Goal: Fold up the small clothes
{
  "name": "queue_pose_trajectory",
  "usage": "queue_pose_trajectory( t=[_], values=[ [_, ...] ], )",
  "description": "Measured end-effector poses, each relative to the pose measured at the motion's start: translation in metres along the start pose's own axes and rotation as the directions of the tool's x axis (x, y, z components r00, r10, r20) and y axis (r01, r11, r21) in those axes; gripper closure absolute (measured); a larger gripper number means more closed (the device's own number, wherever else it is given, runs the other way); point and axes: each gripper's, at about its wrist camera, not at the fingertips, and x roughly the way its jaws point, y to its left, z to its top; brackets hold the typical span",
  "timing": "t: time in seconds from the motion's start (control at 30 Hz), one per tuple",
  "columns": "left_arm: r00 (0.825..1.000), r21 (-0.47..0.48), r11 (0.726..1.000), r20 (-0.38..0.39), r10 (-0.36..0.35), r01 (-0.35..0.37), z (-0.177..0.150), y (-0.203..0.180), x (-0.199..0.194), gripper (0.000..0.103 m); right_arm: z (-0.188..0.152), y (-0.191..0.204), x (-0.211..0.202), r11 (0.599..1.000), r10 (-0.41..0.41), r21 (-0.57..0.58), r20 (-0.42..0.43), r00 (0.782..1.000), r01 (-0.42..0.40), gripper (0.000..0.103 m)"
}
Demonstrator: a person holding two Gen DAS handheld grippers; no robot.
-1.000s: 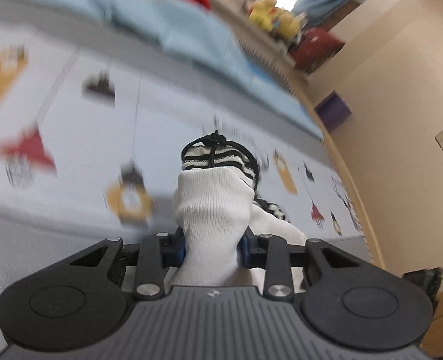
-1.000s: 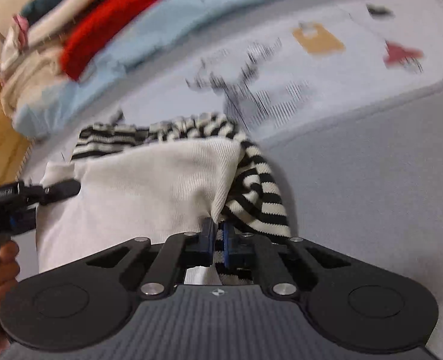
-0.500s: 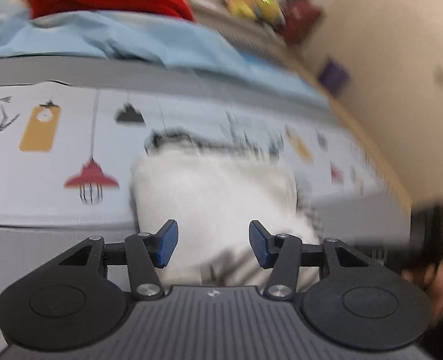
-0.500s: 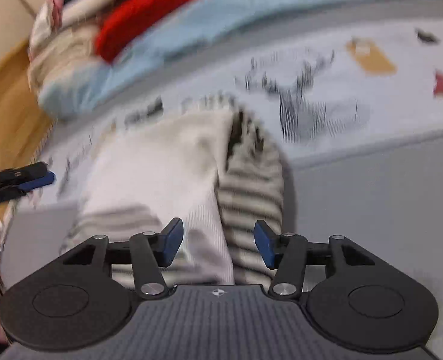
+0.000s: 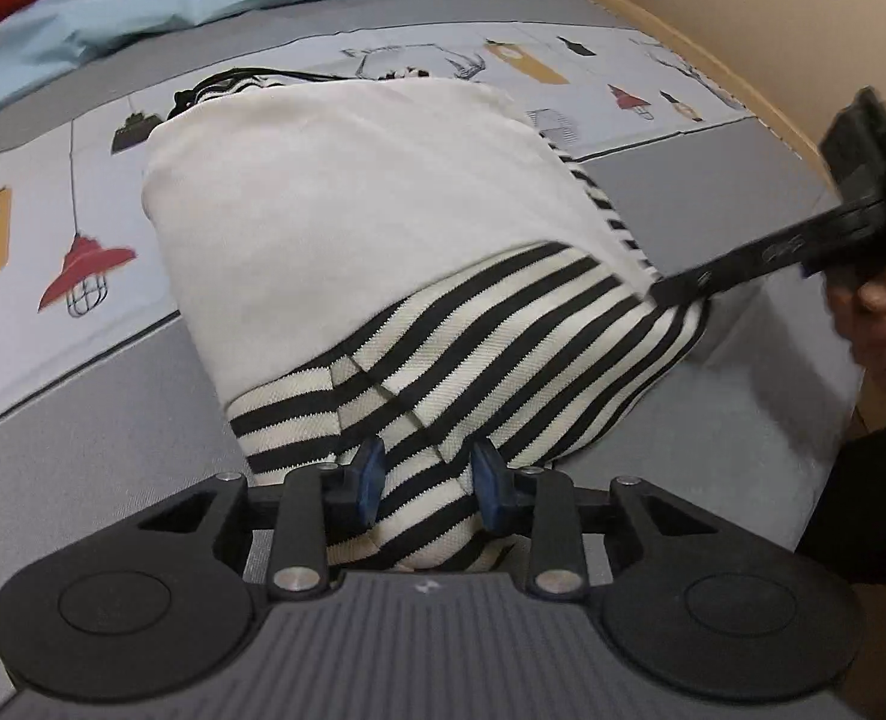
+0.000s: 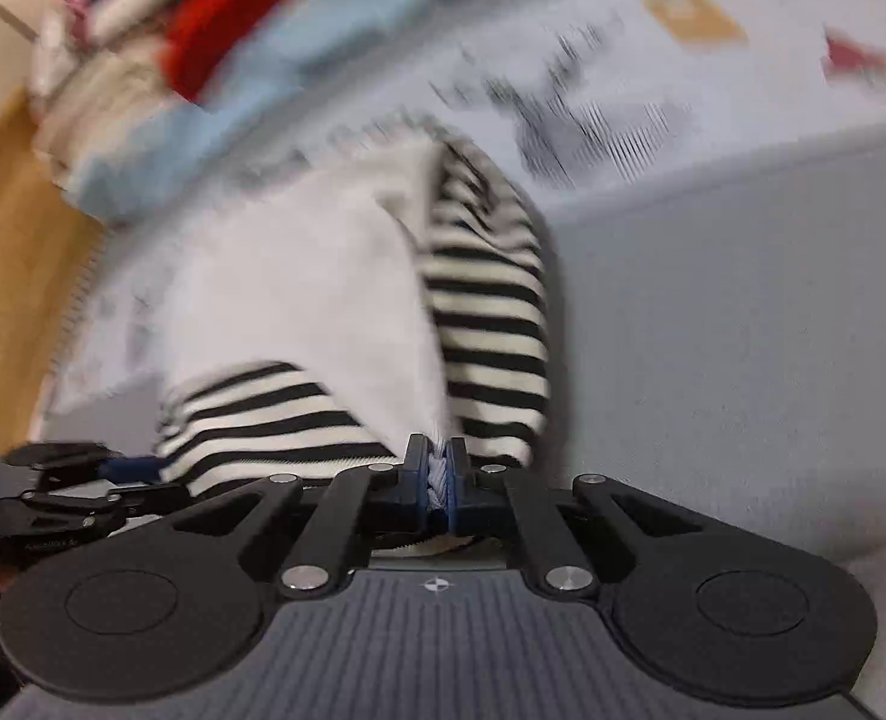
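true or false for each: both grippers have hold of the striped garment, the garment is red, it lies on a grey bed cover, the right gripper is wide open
Both grippers hold the garment: true; the left gripper is closing on a striped fold, the right gripper is clamped on an edge.
The garment is red: false; it is white with black stripes.
It lies on a grey bed cover: true.
The right gripper is wide open: false; it is shut on fabric.
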Motion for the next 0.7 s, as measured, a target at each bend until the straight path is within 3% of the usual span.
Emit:
queue_pose_trajectory(
  t=[0.07,0.17,0.27,0.33,0.4,0.43,0.53,0.57,0.67,0.7],
  values=[
    [1.000,0.007,1.000,-0.001,0.015,-0.015,-0.001,-0.002,-0.005,0.067,-0.004,0.000,0.011,1.000,-0.029,-0.012,-0.024,0.999,0.028,0.097],
    [0.999,0.011,1.000,0.039,0.027,-0.028,0.001,-0.002,-0.023,0.064,-0.001,0.011,0.004,0.998,-0.060,-0.028,0.006,0.998,0.060,0.093],
    [0.991,-0.073,0.997,0.134,0.007,0.003,0.005,0.011,-0.043,0.064,0.001,0.034,-0.019,0.975,-0.138,-0.159,0.128,0.982,0.158,0.089],
    [0.992,-0.105,0.994,0.129,0.015,-0.001,0.006,0.016,-0.042,0.064,-0.002,0.050,-0.029,0.957,-0.099,-0.251,0.182,0.978,0.144,0.087],
    [0.997,-0.066,0.995,0.024,0.072,-0.070,0.002,0.015,-0.019,0.064,-0.003,0.053,-0.023,0.956,-0.024,-0.286,0.147,0.989,0.065,0.084],
    [0.996,-0.039,0.995,-0.003,0.095,-0.095,-0.001,0.011,-0.010,0.064,-0.002,0.054,-0.013,0.951,-0.040,-0.300,0.112,0.993,0.072,0.084],
    [0.995,-0.062,0.993,0.014,0.103,-0.102,0.002,0.006,-0.014,0.064,-0.009,0.048,0.028,0.917,-0.211,-0.349,-0.009,0.978,0.194,0.084],
    [0.993,-0.076,0.991,0.023,0.113,-0.111,0.003,0.005,-0.020,0.063,-0.011,0.045,0.035,0.912,-0.233,-0.352,-0.028,0.972,0.209,0.083],
    [0.991,-0.137,0.985,0.067,0.115,-0.105,-0.006,0.007,-0.037,0.050,-0.007,0.046,0.027,0.933,-0.202,-0.301,0.008,0.979,0.194,0.082],
    [0.991,-0.153,0.980,0.033,0.131,-0.125,-0.013,0.008,-0.032,0.042,-0.006,0.044,0.025,0.943,-0.199,-0.270,0.015,0.980,0.196,0.081]
  ],
)
